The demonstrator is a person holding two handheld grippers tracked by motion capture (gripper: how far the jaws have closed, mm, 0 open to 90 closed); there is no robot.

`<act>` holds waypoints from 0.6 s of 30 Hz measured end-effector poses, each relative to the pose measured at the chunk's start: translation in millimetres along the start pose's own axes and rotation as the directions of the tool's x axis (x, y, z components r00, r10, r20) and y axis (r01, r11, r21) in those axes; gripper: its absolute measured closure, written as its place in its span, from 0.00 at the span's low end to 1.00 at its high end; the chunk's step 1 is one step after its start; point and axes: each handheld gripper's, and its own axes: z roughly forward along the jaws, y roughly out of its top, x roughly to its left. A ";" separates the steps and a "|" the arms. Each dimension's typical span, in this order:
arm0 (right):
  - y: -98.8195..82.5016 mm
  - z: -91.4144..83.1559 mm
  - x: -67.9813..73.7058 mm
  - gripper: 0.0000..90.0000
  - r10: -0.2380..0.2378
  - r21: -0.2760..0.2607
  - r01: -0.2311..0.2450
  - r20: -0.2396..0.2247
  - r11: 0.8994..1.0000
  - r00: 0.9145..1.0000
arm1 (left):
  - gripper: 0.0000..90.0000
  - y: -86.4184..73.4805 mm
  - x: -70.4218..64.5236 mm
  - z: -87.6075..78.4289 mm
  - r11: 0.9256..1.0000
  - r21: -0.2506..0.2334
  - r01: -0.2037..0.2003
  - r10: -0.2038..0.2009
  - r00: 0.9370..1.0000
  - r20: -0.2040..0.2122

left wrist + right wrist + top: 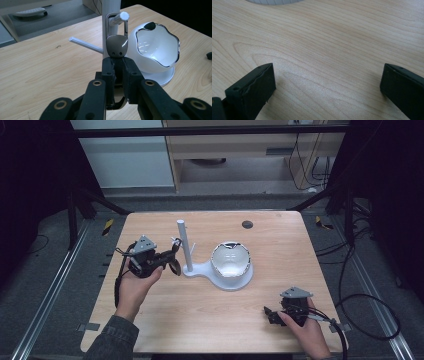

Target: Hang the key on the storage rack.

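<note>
Left gripper (117, 65): jaws clamped on a metal carabiner (117, 45), looped over a peg (119, 18) of the white stand (186, 246).
Bowl (230, 260): white, empty, on the stand's base.
Right gripper (327, 85): jaws wide apart above bare desk (332, 45).

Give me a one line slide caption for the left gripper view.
Left gripper clamps a metal carabiner clip, its loop around a peg of the white stand, beside the white bowl.

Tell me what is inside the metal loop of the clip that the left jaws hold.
A white peg of the white stand passes through the loop of the grey metal clip. The clip's lower end is hidden between the jaws.
</note>
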 end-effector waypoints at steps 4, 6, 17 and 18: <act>0.0 0.1 0.0 0.00 -0.001 0.000 0.001 0.002 1.000 1.000 | 0.89 -1.7 0.3 3.1 1.000 -0.006 0.008 -0.008 1.000 0.003; 0.0 0.0 0.0 0.00 0.000 0.000 0.000 0.000 1.000 1.000 | 0.89 -2.0 0.0 4.2 1.000 -0.005 0.010 -0.010 1.000 0.001; 0.0 0.0 0.0 0.00 0.000 0.000 0.000 0.000 1.000 1.000 | 0.89 -2.8 -1.8 10.4 1.000 -0.006 0.017 -0.017 1.000 0.002; 0.0 0.0 0.1 0.00 0.001 0.000 -0.001 0.000 1.000 1.000 | 0.89 -2.9 -1.9 10.8 1.000 -0.007 0.017 -0.017 1.000 0.003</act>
